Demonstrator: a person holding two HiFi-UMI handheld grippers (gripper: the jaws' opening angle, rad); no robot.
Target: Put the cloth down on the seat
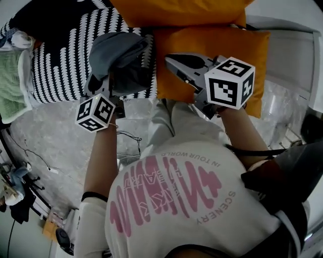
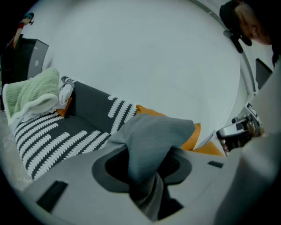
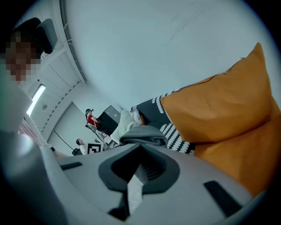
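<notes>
A grey cloth (image 1: 118, 53) hangs bunched from my left gripper (image 1: 113, 75), just above the front edge of the seat, a black sofa with white zigzag stripes (image 1: 60, 65). In the left gripper view the cloth (image 2: 151, 136) fills the space between the jaws of the left gripper (image 2: 147, 176), which is shut on it, and the striped seat (image 2: 57, 140) lies beyond on the left. My right gripper (image 1: 170, 60) hovers over an orange cushion (image 1: 222, 45), its jaws drawn together with nothing in them. From the right gripper (image 3: 136, 176) view, the cloth (image 3: 142, 136) shows past the jaws.
A green towel (image 1: 12, 85) lies on the sofa's left end. A second orange cushion (image 1: 176, 12) leans at the back. Thin cables (image 1: 128, 138) trail on the speckled floor by the person's legs. A white frame (image 1: 298, 55) stands at right. Two people (image 3: 91, 118) are far off.
</notes>
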